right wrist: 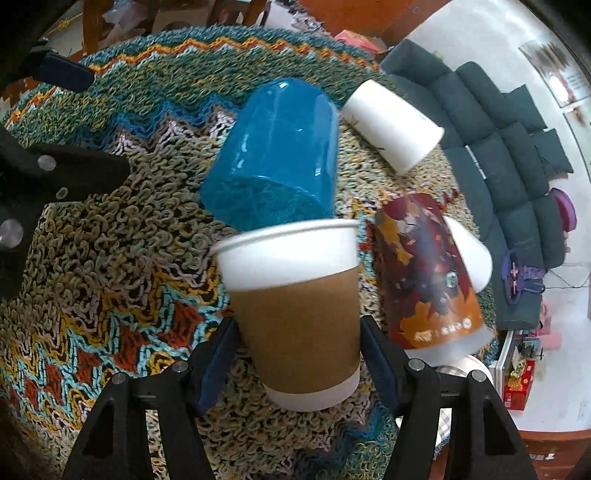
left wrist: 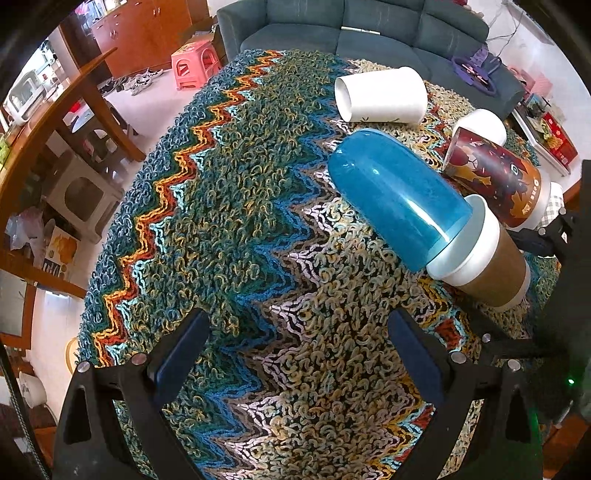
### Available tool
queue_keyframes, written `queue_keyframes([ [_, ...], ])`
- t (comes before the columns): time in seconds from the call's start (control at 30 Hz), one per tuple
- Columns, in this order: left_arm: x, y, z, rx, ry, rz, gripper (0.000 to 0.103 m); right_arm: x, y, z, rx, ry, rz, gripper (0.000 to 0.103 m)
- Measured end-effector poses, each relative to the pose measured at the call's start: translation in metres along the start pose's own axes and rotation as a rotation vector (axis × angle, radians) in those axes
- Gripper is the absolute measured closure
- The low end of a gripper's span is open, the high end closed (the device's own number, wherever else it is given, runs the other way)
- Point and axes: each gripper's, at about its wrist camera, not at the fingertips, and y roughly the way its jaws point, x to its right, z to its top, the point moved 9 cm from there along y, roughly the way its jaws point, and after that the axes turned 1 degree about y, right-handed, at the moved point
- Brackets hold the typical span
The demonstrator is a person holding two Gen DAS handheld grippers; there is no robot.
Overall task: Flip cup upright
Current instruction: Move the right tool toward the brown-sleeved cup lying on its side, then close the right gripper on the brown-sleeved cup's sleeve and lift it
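Note:
A paper cup with a brown sleeve [right wrist: 299, 314] lies on its side on the woolly zigzag cloth [right wrist: 110, 258], its mouth against the mouth of a translucent blue cup [right wrist: 273, 162]. My right gripper [right wrist: 299, 358] has its pads on either side of the sleeve, closed on the cup. The same cups show in the left wrist view, the paper cup [left wrist: 484, 254] to the right and the blue cup [left wrist: 395, 192] beside it. My left gripper [left wrist: 299, 354] is open and empty above the cloth [left wrist: 221, 221], short of the cups.
A white cup [left wrist: 380, 96] lies on its side at the far edge. A printed red-orange cup [left wrist: 495, 177] lies to the right, against another white cup [left wrist: 484, 123]. A dark sofa [left wrist: 351, 26] stands behind the table, and wooden furniture [left wrist: 55, 122] to the left.

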Motion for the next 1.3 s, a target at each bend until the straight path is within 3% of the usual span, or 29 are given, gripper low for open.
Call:
queue_keyframes([
  [0.23,-0.004,0.0,-0.001,-0.005,-0.01,-0.004,0.005,-0.007,0.004,0.034,-0.018,0.018,0.02,0.034],
  [0.3,-0.004,0.0,-0.001,-0.003,-0.01,-0.005,0.005,-0.004,0.001,0.038,-0.017,0.051,0.048,0.04],
  [0.7,-0.001,-0.014,-0.007,0.013,0.002,-0.015,0.005,-0.001,-0.035,0.045,0.03,0.309,0.226,0.042],
  [0.83,-0.001,-0.022,-0.009,0.024,0.005,-0.018,0.005,-0.007,-0.048,0.029,0.059,0.414,0.275,0.042],
  [1.0,-0.002,-0.033,-0.012,0.034,0.006,-0.029,0.005,-0.004,-0.074,-0.016,0.087,0.573,0.311,0.042],
  [1.3,0.012,-0.057,-0.025,0.054,0.063,-0.057,0.005,-0.021,-0.104,-0.089,0.039,1.019,0.455,0.042],
])
